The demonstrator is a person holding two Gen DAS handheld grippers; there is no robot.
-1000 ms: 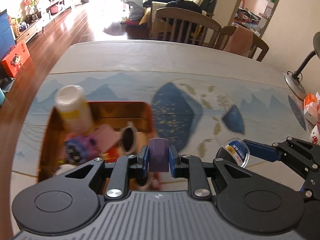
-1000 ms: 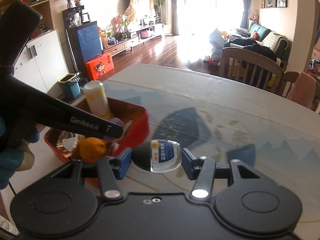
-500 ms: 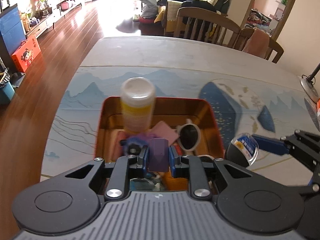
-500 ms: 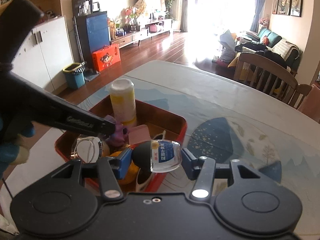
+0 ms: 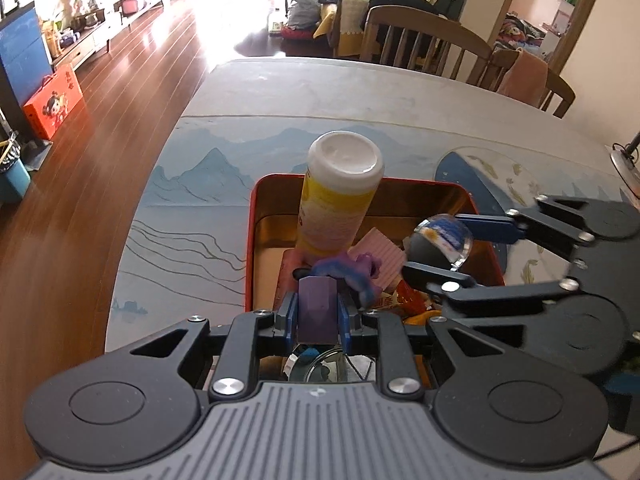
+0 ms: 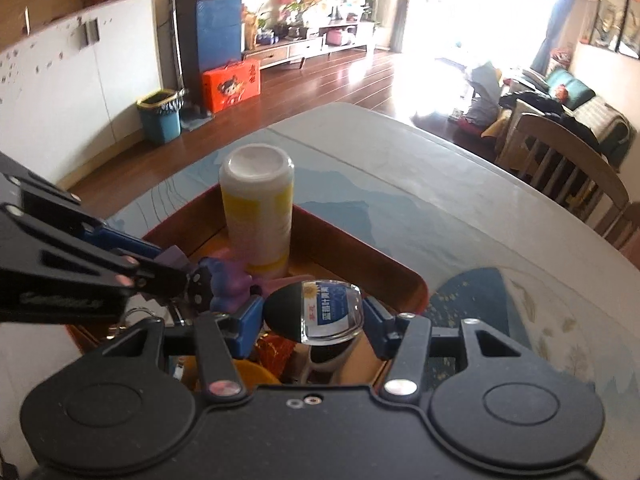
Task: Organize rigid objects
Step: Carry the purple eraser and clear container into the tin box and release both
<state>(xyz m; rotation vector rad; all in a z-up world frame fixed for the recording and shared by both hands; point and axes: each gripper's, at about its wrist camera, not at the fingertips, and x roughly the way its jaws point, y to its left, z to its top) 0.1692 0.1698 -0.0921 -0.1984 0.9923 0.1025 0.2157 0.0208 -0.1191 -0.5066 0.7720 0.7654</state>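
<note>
Surface point(image 5: 240, 152): pale cover printed with blue mountains, carrying a red tin point(image 5: 251, 240). Left gripper point(image 5: 316, 312) fingers clamp a purple block point(image 5: 316, 308) above the tin. Right gripper point(image 6: 312, 316) fingers hold a clear domed lens point(image 6: 332, 316) over it. Wooden floor point(image 5: 120, 80), chairs point(image 5: 424, 36) beyond.

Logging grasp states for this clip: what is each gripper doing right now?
Left gripper: closed on the purple block.
Right gripper: closed on the black-and-clear round piece.
</note>
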